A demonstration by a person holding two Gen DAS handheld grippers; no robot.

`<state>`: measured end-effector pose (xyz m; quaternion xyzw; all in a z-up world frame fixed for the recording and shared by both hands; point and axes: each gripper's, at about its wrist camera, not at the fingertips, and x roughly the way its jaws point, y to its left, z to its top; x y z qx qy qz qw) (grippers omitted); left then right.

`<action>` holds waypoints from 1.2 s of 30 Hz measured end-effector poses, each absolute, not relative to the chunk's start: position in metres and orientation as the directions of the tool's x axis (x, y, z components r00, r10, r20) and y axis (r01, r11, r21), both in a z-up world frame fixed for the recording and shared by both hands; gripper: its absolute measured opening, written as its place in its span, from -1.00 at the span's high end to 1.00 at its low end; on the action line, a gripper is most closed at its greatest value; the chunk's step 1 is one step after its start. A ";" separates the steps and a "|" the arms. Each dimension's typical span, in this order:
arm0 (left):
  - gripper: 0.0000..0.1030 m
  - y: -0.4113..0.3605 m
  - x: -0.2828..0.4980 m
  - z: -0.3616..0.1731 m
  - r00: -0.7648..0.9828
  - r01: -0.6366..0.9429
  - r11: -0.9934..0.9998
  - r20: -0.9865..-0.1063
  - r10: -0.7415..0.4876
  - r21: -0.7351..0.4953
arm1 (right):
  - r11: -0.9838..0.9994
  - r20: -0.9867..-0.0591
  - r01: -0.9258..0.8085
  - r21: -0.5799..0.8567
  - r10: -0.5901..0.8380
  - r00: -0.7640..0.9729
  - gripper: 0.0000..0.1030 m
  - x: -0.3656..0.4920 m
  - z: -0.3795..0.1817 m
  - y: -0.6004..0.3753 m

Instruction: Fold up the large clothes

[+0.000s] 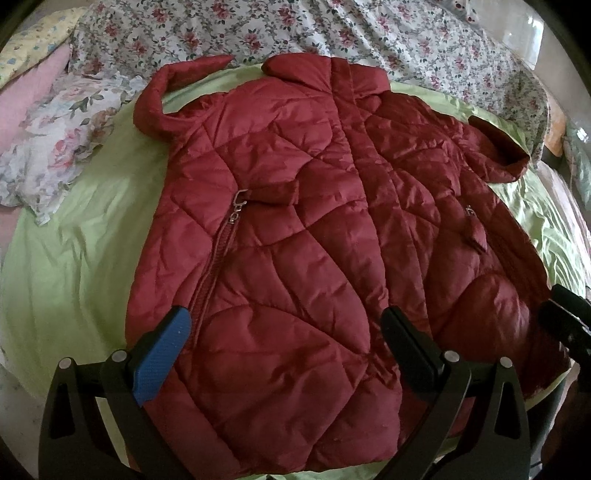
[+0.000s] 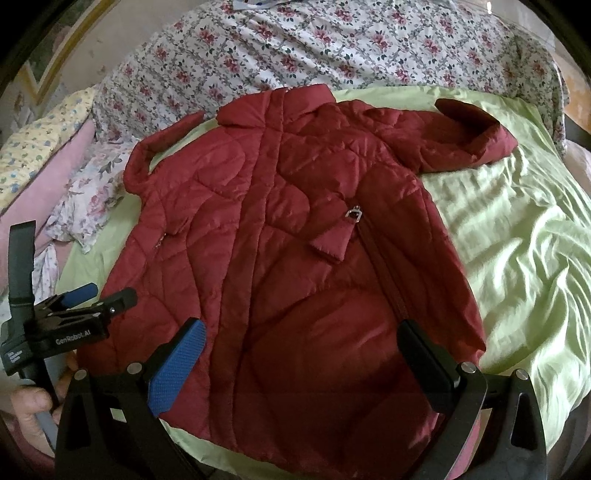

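A dark red quilted coat [image 1: 295, 229] lies flat, front up, on a light green sheet [image 1: 74, 258], collar away from me, both sleeves bent out at the shoulders. It also shows in the right wrist view [image 2: 295, 258]. My left gripper [image 1: 288, 332] is open and empty, hovering over the coat's lower left hem. My right gripper [image 2: 303, 347] is open and empty over the lower right hem. The right gripper shows at the left view's right edge [image 1: 565, 321]; the left gripper shows at the right view's left edge [image 2: 92, 306].
A floral quilt [image 1: 295, 33] lies bunched behind the coat's collar. A floral pillow [image 1: 55, 147] and pink bedding [image 1: 22, 92] lie at the left. The green sheet [image 2: 517, 240] spreads wrinkled to the right of the coat.
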<state>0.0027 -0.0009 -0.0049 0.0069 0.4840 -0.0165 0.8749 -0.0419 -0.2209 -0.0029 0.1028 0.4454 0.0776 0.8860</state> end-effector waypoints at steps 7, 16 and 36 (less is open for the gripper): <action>-1.00 0.005 0.014 -0.011 0.555 0.028 0.995 -0.827 -0.092 -0.092 | 0.963 -0.772 -0.039 0.268 0.239 0.589 -1.00 -0.036 -0.003 -0.228; -1.00 0.016 0.033 -0.013 0.536 0.029 0.998 -0.842 -0.058 -0.050 | 0.977 -0.764 0.000 0.212 0.166 0.623 -0.99 -0.013 0.006 -0.255; -1.00 0.026 0.082 -0.016 0.521 0.063 0.995 -0.848 -0.101 -0.080 | 0.957 -0.728 0.276 0.094 -0.123 0.675 -0.95 0.136 0.028 -0.415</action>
